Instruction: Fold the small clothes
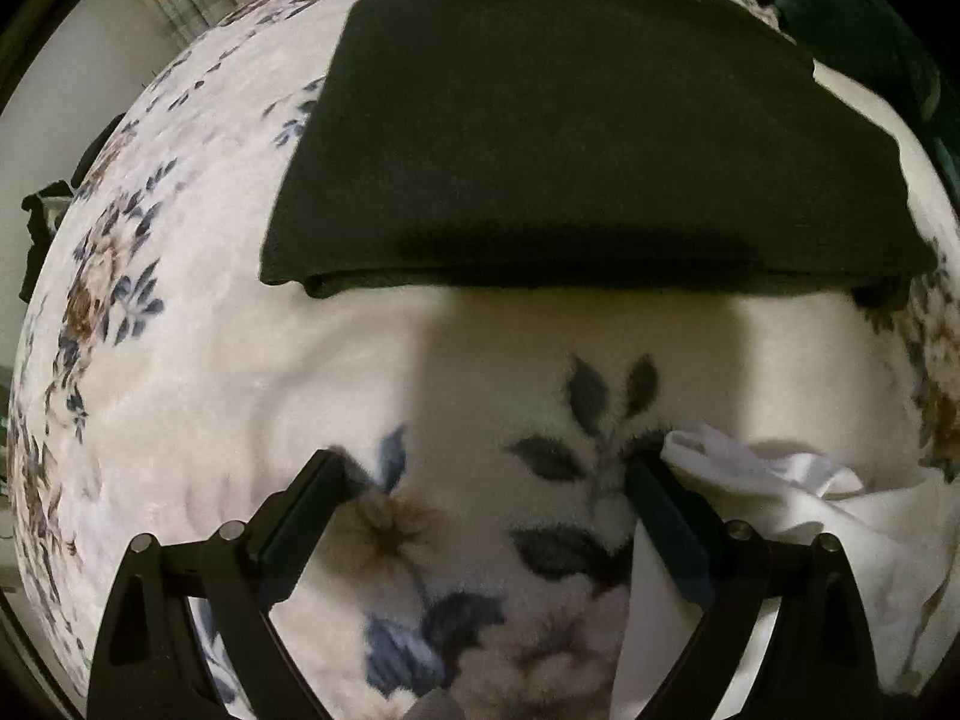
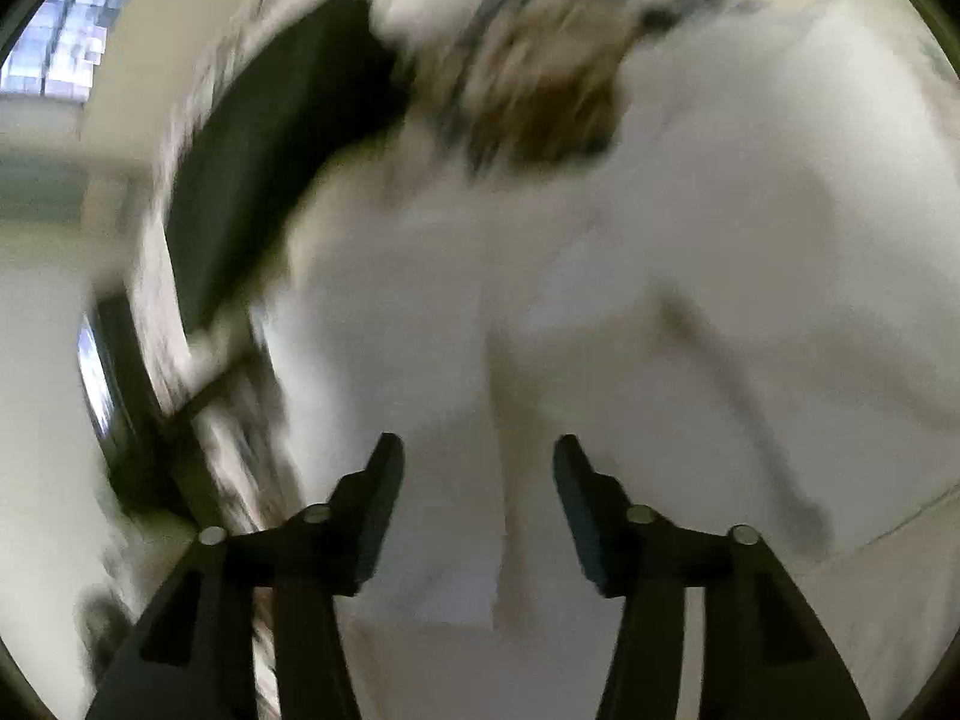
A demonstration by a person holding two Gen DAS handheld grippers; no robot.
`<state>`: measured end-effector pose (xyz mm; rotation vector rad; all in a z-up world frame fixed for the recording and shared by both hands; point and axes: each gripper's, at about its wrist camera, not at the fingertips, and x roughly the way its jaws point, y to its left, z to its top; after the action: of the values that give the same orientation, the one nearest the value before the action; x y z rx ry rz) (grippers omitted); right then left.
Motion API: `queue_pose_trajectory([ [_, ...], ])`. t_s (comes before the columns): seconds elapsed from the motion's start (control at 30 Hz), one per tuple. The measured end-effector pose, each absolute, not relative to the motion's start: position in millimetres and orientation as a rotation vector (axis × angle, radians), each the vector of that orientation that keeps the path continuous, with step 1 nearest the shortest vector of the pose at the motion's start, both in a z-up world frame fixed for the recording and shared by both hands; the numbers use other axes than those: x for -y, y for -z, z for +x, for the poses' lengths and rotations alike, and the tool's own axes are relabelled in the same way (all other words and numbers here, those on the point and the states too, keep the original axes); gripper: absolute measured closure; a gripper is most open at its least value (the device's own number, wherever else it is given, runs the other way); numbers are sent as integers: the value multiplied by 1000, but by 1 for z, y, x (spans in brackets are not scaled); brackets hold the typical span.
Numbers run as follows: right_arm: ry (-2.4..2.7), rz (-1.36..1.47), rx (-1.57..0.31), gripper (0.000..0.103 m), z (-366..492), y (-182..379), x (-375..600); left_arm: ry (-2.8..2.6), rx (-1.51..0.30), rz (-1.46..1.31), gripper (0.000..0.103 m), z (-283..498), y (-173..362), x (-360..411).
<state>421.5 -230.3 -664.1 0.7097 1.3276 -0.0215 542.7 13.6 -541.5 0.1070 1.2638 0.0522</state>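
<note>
A folded black garment (image 1: 576, 138) lies flat on a floral blanket (image 1: 180, 324) ahead of my left gripper (image 1: 489, 468), which is open and empty just above the blanket. A crumpled white garment (image 1: 780, 510) lies at the lower right, touching the right finger. In the right wrist view, which is blurred, a white garment (image 2: 690, 300) fills the frame. My right gripper (image 2: 477, 450) is open over it with nothing between the fingers. The black garment (image 2: 270, 180) shows at the upper left.
The blanket covers a bed whose left edge (image 1: 90, 192) drops off to a pale wall. A dark green thing (image 1: 858, 18) sits at the far right behind the black garment. A window (image 2: 66, 30) shows at the upper left.
</note>
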Motion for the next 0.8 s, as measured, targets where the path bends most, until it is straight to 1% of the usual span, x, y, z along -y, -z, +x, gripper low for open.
queue_pose_trajectory([
  [0.03, 17, 649, -1381, 44, 422, 673, 221, -52, -1257, 106, 6, 541, 536, -15],
  [0.1, 27, 570, -1393, 44, 420, 676, 212, -48, -1212, 103, 6, 529, 512, -18],
  [0.13, 47, 540, -1388, 32, 420, 670, 212, -41, -1194, 102, 6, 523, 501, -21],
  [0.17, 101, 489, -1382, 10, 418, 661, 214, -32, -1176, 103, 6, 516, 491, -21],
  [0.2, 163, 441, -1364, 4, 415, 652, 217, -28, -1154, 113, 6, 508, 480, -19],
  [0.23, 224, 393, -1341, 2, 412, 641, 223, -32, -1124, 137, 6, 497, 466, -17],
  [0.3, 298, 309, -1318, 2, 404, 621, 234, -30, -1088, 165, 2, 477, 446, -10],
  [0.33, 321, 281, -1315, 2, 399, 611, 239, -29, -1084, 167, 2, 470, 440, -7],
  [0.47, 334, 274, -1298, 2, 368, 569, 269, -20, -1098, 139, 2, 431, 416, 9],
  [0.53, 320, 287, -1291, 2, 354, 553, 282, -9, -1111, 121, 2, 406, 404, 24],
  [0.67, 241, 422, -1304, 2, 314, 519, 331, 9, -1133, 120, 2, 350, 388, 62],
  [0.8, 158, 480, -1364, 2, 263, 499, 395, 27, -1207, 115, 2, 275, 390, 118],
])
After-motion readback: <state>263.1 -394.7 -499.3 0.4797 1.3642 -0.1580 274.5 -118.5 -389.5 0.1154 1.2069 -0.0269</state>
